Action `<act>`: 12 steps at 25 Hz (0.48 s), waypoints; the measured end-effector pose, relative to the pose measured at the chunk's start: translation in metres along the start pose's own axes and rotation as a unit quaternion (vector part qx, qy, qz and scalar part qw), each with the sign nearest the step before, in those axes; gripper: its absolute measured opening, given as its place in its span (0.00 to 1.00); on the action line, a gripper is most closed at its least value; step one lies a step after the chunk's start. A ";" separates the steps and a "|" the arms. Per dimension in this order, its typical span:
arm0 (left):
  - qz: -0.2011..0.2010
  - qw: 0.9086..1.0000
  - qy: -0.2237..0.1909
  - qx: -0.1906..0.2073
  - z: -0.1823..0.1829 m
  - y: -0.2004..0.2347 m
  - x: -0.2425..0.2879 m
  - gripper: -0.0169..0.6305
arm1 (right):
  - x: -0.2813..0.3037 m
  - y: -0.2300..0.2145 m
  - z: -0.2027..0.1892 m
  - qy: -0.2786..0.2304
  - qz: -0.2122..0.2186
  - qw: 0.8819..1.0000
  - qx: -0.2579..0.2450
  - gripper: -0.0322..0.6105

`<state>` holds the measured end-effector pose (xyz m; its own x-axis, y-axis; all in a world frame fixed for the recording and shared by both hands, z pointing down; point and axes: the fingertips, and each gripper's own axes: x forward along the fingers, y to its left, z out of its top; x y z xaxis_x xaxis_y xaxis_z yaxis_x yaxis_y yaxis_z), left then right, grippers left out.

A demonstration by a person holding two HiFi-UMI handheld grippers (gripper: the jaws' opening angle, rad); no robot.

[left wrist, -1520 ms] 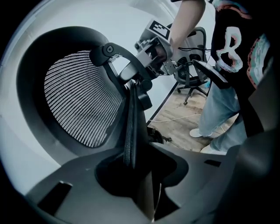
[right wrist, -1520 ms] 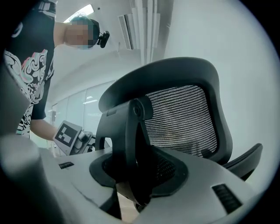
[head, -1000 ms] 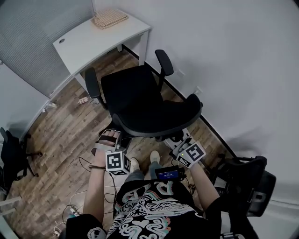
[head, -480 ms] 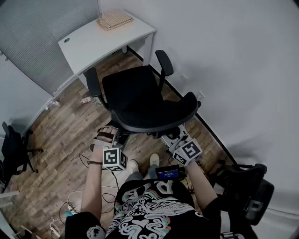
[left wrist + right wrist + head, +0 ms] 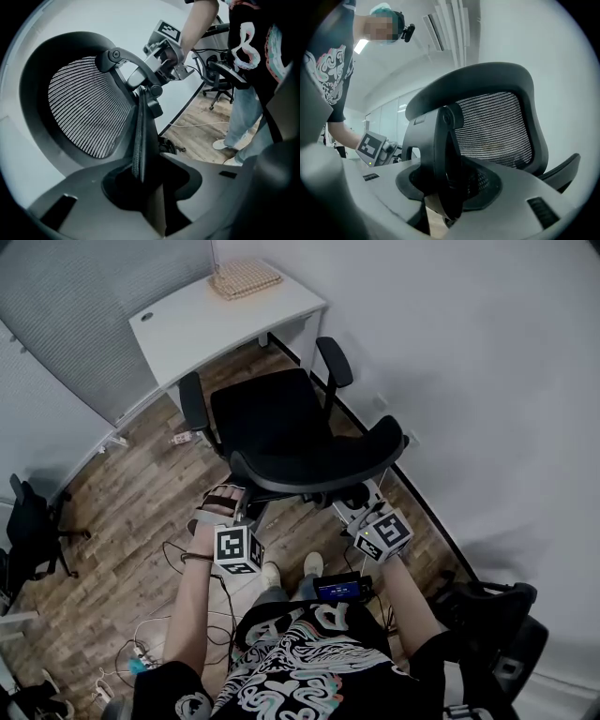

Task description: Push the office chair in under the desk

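Office chair (image 5: 272,423) is seen standing on the wooden floor in front of the white desk (image 5: 202,329), with its seat turned toward the desk's open side. The whole seat and both armrests are out in the open, so nothing of the chair has been brought under the desktop yet. A woven mat (image 5: 246,277) is laid on the far corner of the desk.

The backrest (image 5: 323,465) is held from behind at both sides. The left gripper (image 5: 147,168) is closed to a middling width on the thin left edge of the backrest frame, which is seen running down between its jaws. The right gripper (image 5: 450,178) is clamped in the same way on the thick black bar at the other side of the frame, with the mesh just beyond it.

The step in hand is judged to be the push itself, with the grip already made and most of the travel left to be covered. For the next move, an even forward push from both sides is called for, so that the chair is rolled straight and not swung toward the wall (image 5: 450,381) close by its right armrest (image 5: 335,367). The armrests should be watched as the desk edge is neared, since whether they will pass beneath it cannot be told from here.
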<state>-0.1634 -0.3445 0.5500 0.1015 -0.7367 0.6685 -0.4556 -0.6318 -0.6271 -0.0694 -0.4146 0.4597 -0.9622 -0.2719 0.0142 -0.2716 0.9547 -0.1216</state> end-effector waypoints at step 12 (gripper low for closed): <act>0.019 1.000 0.020 -0.008 0.005 0.008 0.010 0.24 | 0.002 -0.015 0.004 -0.001 0.031 1.000 -0.001 0.32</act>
<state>-0.1620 -0.3578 0.5497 0.0474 -0.7498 0.6599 -0.4723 -0.5990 -0.6467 -0.0675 -0.4305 0.4579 -0.9772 -0.2123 0.0057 -0.2115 0.9701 -0.1193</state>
